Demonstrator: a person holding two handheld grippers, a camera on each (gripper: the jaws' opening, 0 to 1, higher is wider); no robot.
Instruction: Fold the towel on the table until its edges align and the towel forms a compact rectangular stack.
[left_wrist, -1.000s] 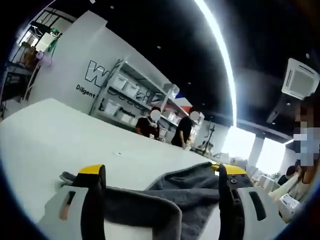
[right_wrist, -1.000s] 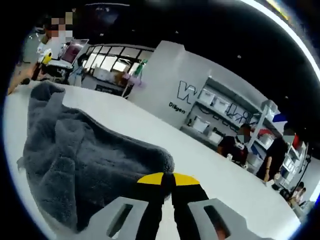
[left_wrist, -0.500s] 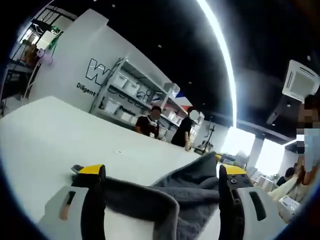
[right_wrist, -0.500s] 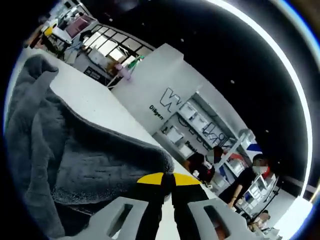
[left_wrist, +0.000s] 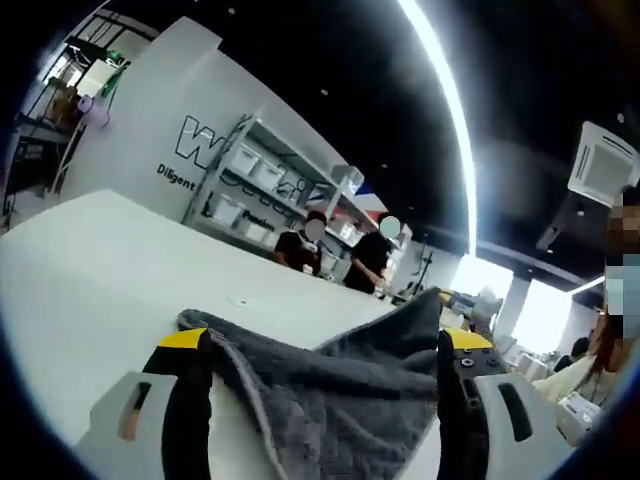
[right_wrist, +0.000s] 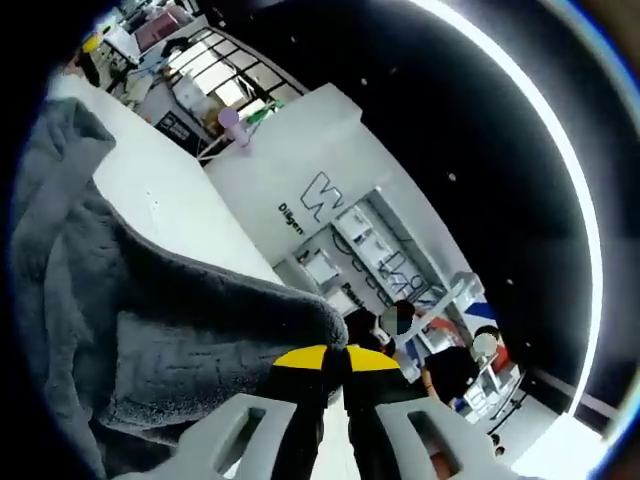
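- Right tongs (right_wrist: 333, 358) pinched together on a fold of the grey towel (right_wrist: 180, 330); over the last second the right gripper view has tipped upward, so that edge is being lifted.
- Left tongs (left_wrist: 320, 345) standing apart, holding nothing; the towel (left_wrist: 340, 390) now bulges up between the two jaws, higher than a second ago, when it lay flat on the white surface (left_wrist: 90, 280).
- Towel is partly off the surface, hanging from the right tongs.
- Judgement: a fold is under way, edges not aligned yet, no stack formed.
- Next probably carry the raised edge across.
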